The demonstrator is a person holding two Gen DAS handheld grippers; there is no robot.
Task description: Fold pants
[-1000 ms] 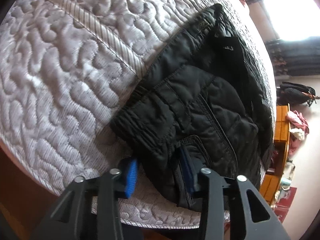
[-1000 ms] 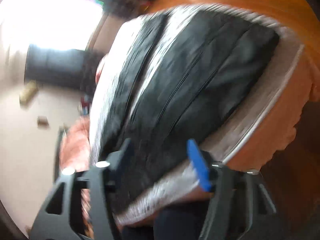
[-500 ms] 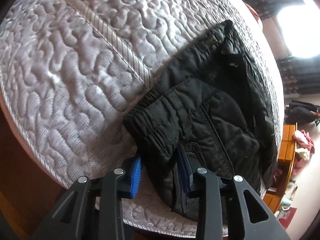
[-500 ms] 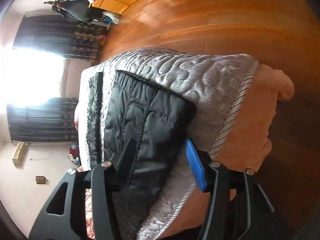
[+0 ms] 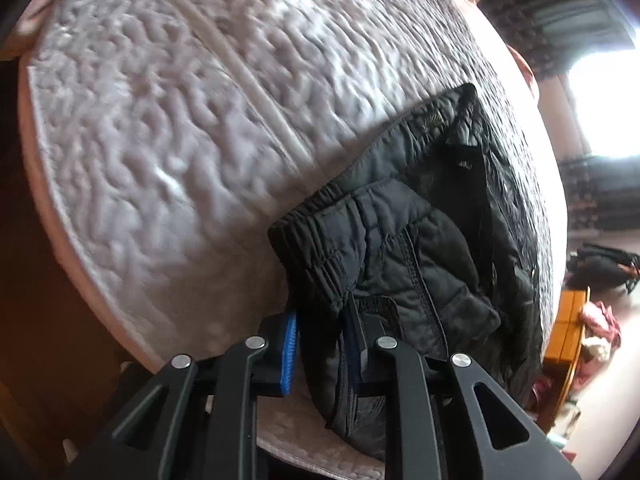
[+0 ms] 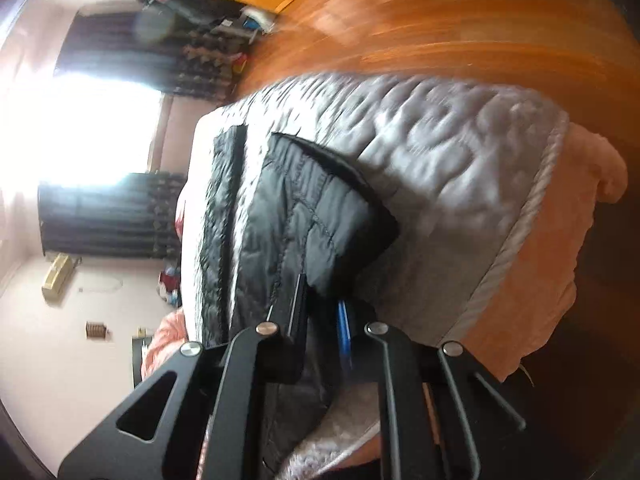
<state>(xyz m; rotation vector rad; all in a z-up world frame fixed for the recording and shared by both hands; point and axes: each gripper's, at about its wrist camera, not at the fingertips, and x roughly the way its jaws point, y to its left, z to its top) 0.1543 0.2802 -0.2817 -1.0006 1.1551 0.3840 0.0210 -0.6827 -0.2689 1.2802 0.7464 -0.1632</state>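
Quilted bed (image 5: 168, 152), one pants (image 5: 404, 248).

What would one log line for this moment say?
left gripper: shut on black quilted pants waistband | right gripper: shut on pants | surface: quilted bedspread

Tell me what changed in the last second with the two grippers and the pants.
The right gripper closed from wide open onto the pants at the leg end. The left gripper narrowed around the waistband, fabric now between its fingers. The pants stayed flat on the quilted bed.
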